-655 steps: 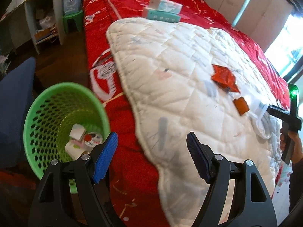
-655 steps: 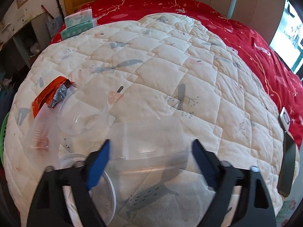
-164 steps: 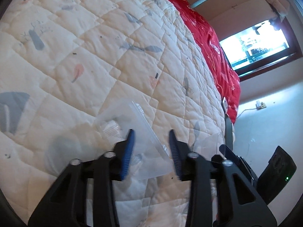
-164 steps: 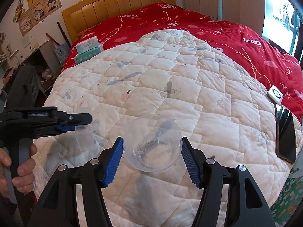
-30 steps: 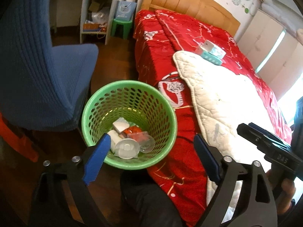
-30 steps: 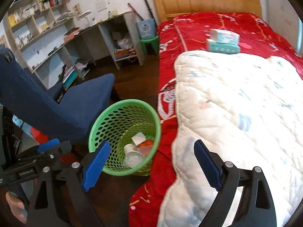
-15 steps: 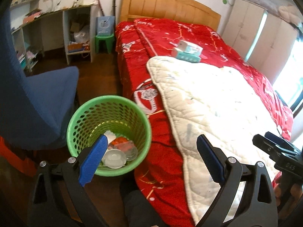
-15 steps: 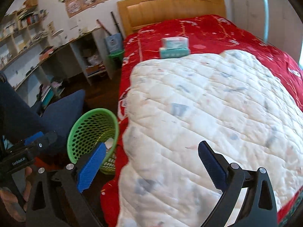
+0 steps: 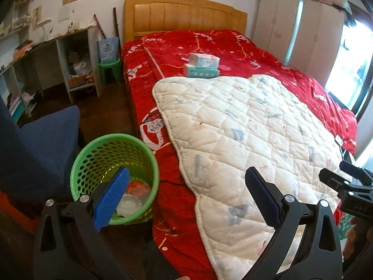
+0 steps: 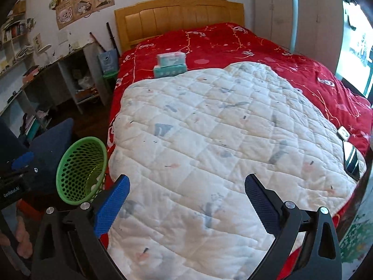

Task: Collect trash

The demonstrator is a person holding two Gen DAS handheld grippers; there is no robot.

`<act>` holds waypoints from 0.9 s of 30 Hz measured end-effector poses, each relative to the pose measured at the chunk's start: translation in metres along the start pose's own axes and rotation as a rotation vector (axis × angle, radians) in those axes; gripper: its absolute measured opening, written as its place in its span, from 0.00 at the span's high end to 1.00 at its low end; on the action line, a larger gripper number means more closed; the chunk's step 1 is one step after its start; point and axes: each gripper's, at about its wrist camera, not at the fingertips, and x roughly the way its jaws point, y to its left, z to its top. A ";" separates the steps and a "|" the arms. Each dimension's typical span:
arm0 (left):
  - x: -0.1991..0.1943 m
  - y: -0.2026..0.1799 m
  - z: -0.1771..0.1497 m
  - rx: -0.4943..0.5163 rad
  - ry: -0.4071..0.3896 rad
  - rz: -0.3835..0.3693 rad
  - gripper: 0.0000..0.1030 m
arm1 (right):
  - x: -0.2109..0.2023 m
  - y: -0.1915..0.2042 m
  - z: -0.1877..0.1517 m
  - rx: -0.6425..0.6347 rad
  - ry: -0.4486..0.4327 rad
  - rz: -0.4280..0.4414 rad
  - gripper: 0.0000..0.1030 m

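Note:
A green mesh basket (image 9: 93,163) stands on the floor beside the bed. It holds clear plastic lids and a red wrapper (image 9: 135,196). My left gripper (image 9: 186,175) hovers above the basket's right rim and the bed's edge; its jaws are opening with nothing between them. My right gripper (image 10: 186,179) hangs over the white quilt (image 10: 221,128), jaws wide apart and empty. The basket (image 10: 79,177) appears at the lower left in the right wrist view. No loose trash shows on the quilt (image 9: 244,128). Each gripper is at the edge of the other's view.
Two tissue boxes (image 9: 201,66) lie stacked on the red bedspread past the quilt. A phone (image 10: 352,158) and a small white device lie at the quilt's right edge. A blue chair (image 9: 42,144) stands left of the basket, with desk shelves (image 9: 70,65) behind.
Both grippers have drawn back from above the basket and swung right toward the bed. The basket has slid to the lower left of both views. The jaws look slightly wider.

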 end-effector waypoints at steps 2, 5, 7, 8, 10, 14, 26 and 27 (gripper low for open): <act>-0.002 -0.007 -0.001 0.020 -0.006 0.004 0.05 | -0.005 -0.005 -0.003 0.002 -0.010 -0.007 0.07; -0.004 -0.013 -0.001 0.028 0.000 -0.003 0.05 | -0.010 -0.009 -0.005 0.006 -0.017 -0.019 0.07; -0.007 -0.017 -0.001 0.033 -0.001 0.002 0.05 | -0.013 -0.012 -0.007 0.011 -0.020 -0.018 0.07; -0.008 -0.018 -0.001 0.036 0.002 0.003 0.05 | -0.014 -0.012 -0.007 0.014 -0.022 -0.018 0.07; -0.009 -0.021 0.000 0.037 0.007 0.002 0.05 | -0.017 -0.015 -0.008 0.023 -0.028 -0.016 0.07; -0.014 -0.025 0.002 0.042 -0.011 0.005 0.05 | -0.023 -0.014 -0.008 0.018 -0.038 -0.018 0.07; -0.023 -0.032 0.001 0.055 -0.033 0.012 0.05 | -0.035 -0.017 -0.008 0.021 -0.067 -0.021 0.07; -0.024 -0.033 0.001 0.056 -0.036 0.012 0.05 | -0.036 -0.017 -0.009 0.022 -0.069 -0.021 0.07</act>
